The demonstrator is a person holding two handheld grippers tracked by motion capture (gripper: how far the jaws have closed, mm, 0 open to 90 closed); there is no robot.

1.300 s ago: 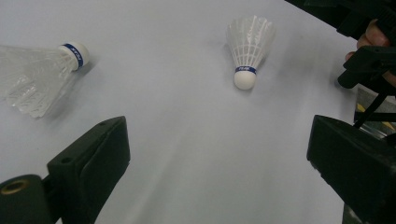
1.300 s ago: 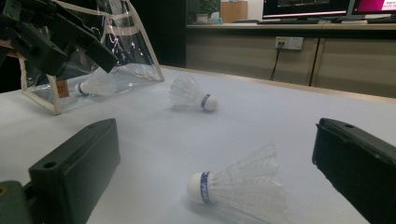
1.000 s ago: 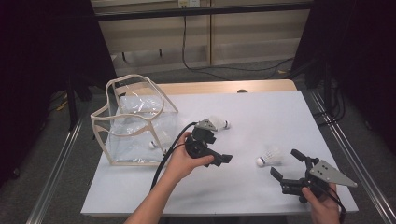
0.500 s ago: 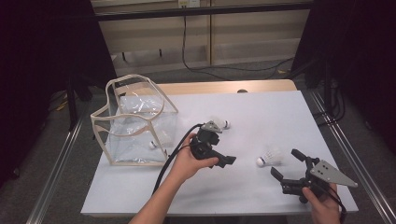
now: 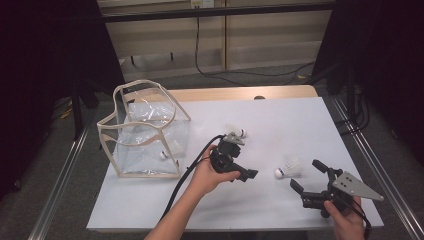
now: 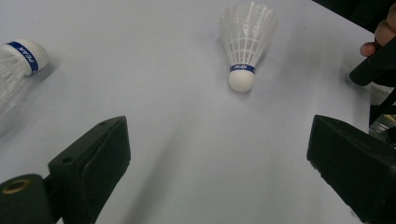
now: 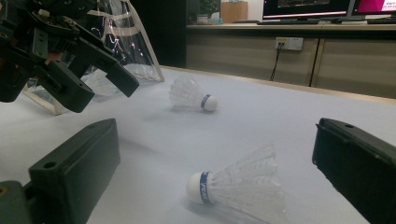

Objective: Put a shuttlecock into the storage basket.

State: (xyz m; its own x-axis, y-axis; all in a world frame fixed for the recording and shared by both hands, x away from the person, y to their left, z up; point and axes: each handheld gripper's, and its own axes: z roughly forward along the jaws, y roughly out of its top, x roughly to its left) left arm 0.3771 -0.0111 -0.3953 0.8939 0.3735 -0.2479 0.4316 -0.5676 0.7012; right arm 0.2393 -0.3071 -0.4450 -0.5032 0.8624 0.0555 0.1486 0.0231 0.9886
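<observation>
High view, nearest first. Right gripper (image 5: 305, 173): low at the near right corner of the white table (image 5: 300, 115), spread wide, holding nothing, in the same spot as a second ago.

Just beyond its tips: near shuttlecock (image 5: 289, 168), on its side, cork toward the left, touching neither gripper. Seen in the right gripper view lying between the two black jaws but ahead of them (image 7: 238, 186).

Next, mid-table: left gripper (image 5: 245, 170), also wide and empty. Shifted over the last second, a little to the right and away from the bag, now turned toward the near shuttlecock. Confirmed in the left gripper view: that shuttlecock (image 6: 245, 46) ahead and roughly centred between the open jaws, well short of them, feathers pointing away.

Farther back, just beside the left gripper's body: far shuttlecock (image 5: 235, 131), on its side, cork to the right; at the left edge of the left gripper view (image 6: 18, 60), outside the jaws.

Farthest left: clear bag (image 5: 145, 135), upright, mouth open, one shuttlecock inside (image 5: 164, 155) on its floor near the front wall.

Judged meaning of the shift: probably lining up on a loose shuttlecock for bagging, most likely the near one. One bagged, two loose. Next likely need: forward reach, then closing on the cork or lower skirt, gently, given the fragile feathers.
</observation>
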